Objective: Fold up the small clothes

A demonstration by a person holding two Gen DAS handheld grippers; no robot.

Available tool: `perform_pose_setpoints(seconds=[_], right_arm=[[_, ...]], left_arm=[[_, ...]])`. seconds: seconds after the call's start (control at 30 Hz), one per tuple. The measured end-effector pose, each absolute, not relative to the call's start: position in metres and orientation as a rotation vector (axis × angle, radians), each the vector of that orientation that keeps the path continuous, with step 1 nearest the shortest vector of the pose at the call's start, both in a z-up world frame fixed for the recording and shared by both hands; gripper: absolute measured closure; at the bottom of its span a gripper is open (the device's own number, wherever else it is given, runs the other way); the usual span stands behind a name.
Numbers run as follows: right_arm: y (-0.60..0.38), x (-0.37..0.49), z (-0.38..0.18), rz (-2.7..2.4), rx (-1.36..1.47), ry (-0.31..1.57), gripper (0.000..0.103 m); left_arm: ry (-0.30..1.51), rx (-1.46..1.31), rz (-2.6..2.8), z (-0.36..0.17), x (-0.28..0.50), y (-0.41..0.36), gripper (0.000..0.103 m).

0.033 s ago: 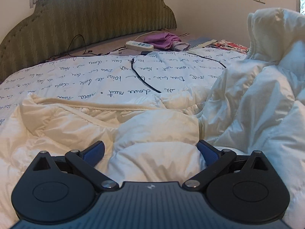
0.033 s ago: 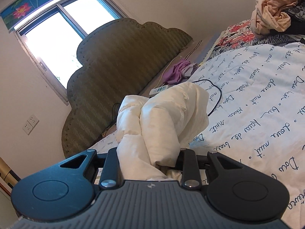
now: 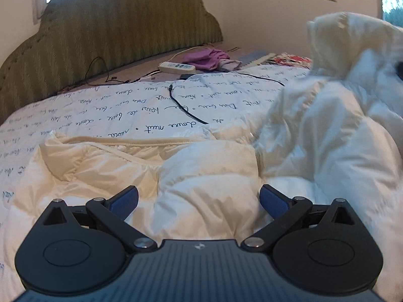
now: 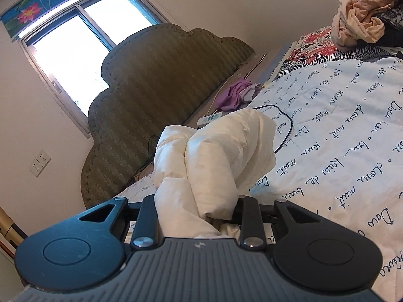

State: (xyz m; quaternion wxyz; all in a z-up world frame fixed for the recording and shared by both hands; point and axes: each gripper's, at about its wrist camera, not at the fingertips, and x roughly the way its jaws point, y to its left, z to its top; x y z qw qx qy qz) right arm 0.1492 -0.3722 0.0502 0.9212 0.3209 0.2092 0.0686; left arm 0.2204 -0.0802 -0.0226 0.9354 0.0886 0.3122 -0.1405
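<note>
Likely light, soft, slippery: cream puffer jacket (image 3: 206,176) on bed (image 3: 105,115), bunched fold pinched in right claw (image 4: 199,206), left claw (image 3: 199,198) spread above it; best gripped at hem.

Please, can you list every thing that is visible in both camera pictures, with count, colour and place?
Puffy cream quilted jacket: one, cream-white, on the bed, one part lifted.
White bedcover with blue handwriting print: one, covering the bed.
Olive padded headboard: one, at the bed's head.
Black cable: one, across the bedcover.
White power strip: one, near the headboard.
Purple cloth: one, beside the power strip.
Peach crumpled garment: one, far corner.
Window: one, beside the headboard.
Left gripper: open above the jacket.
Right gripper: shut on the jacket.
</note>
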Motion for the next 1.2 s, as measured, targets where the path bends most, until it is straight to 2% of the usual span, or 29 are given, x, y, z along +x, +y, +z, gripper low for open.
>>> perform_pose_setpoints(seconds=[0.17,0.37,0.73,0.97,1.2], right_arm=[[-0.362,0.154,0.049,0.143,0.652,0.446,0.071],[-0.341,0.153,0.060,0.167,0.629,0.434,0.071],[-0.287,0.151,0.096,0.238,0.565,0.413,0.069],[-0.222,0.157,0.107,0.319,0.474,0.447,0.066],[-0.152,0.175,0.090,0.389,0.426,0.515,0.065]], left_arm=[[0.551,0.381,-0.310,-0.046,0.190,-0.095,0.000],[0.626,0.250,-0.318,-0.032,0.201,-0.066,0.000],[0.551,0.092,-0.131,0.026,0.193,0.047,0.000],[0.555,0.055,-0.010,0.022,0.195,0.097,0.000],[0.607,-0.052,-0.025,0.009,0.189,0.126,0.000]])
